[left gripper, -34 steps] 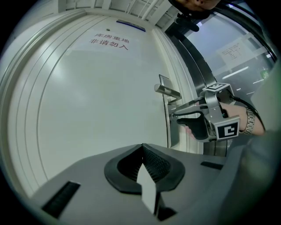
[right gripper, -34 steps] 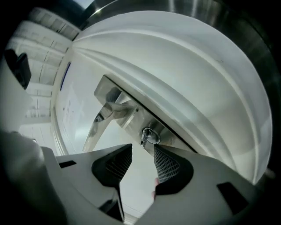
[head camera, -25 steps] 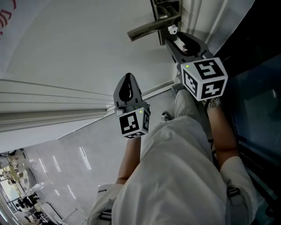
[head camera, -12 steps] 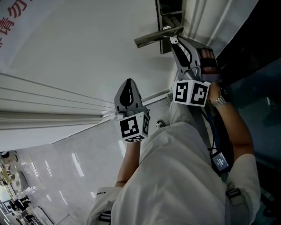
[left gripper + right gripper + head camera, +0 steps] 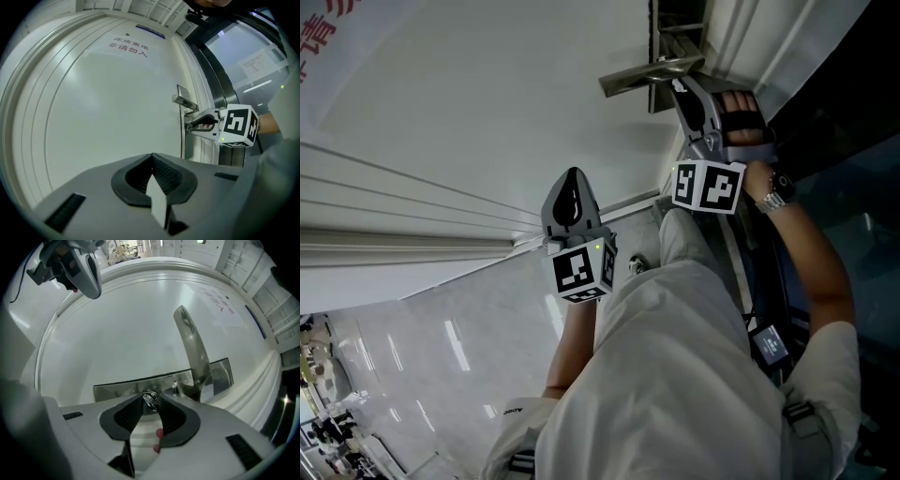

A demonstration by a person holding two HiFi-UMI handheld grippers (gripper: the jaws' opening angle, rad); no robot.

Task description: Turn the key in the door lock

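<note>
Key [image 5: 150, 401]: small, silvery | right tongs [image 5: 150, 397] just closing, pinching it | left tongs [image 5: 152, 156] closed, empty

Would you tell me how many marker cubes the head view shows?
2. One cube on the left tool, away from the door; the other on the right tool, whose jaws have just been closing with the key between them, below the door handle.

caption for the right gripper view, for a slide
Right gripper jaws, having just closed further, pinch the key in the lock plate beside the door handle.
</note>
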